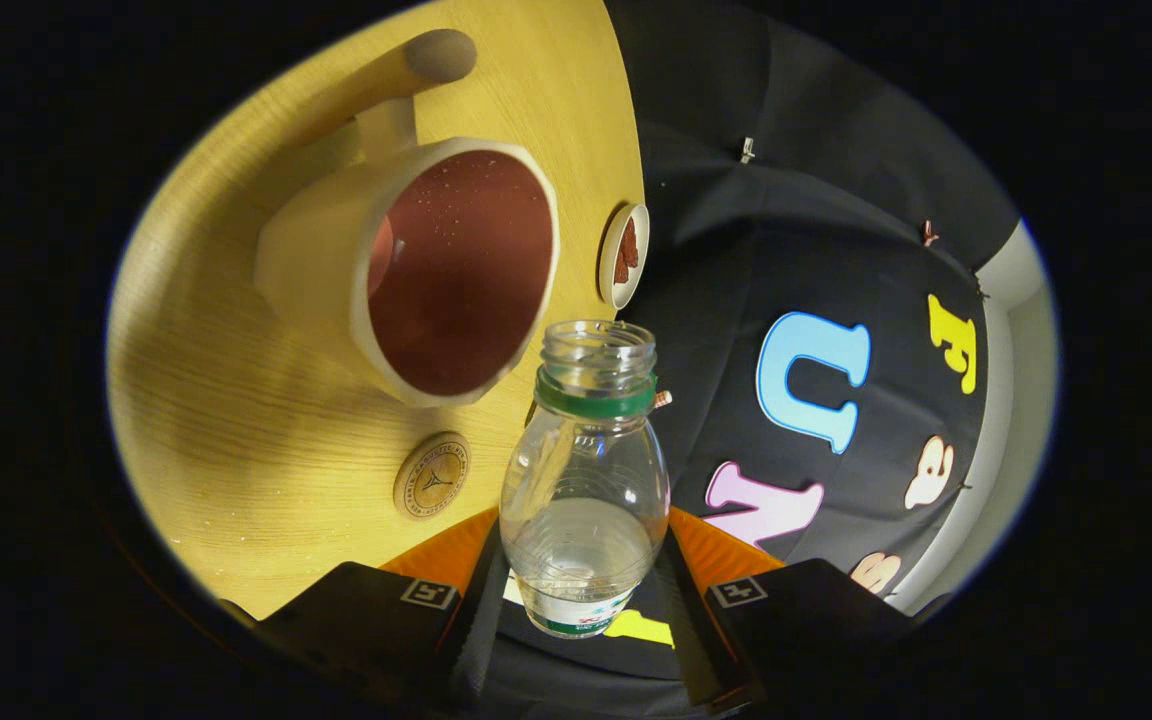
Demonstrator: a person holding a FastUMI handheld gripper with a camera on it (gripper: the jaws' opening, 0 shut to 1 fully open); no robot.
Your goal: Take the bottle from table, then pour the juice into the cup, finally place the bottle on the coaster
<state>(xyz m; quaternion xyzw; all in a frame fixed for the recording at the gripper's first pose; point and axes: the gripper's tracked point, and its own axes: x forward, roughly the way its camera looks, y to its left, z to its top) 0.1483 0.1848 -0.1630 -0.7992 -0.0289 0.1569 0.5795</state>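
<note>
My gripper (584, 600) is shut on a clear plastic bottle (586, 480) with a green neck ring and no cap; both fingers press on its lower body. The bottle is held tilted, its open mouth (599, 345) pointing toward the cup and sitting just short of the cup's near rim. The cup (436, 270) is cream outside and reddish-brown inside, with a handle on its far side, standing on the wooden table (236, 400). A round wooden coaster (432, 475) lies on the table beside the bottle, nearer to the fingers than the cup. No liquid stream is visible.
A small white dish (624, 255) with something brown in it sits at the table's edge beyond the cup. A rounded wooden handle (406, 65) lies past the cup. The black cloth wall (816, 250) hangs beyond the table's edge.
</note>
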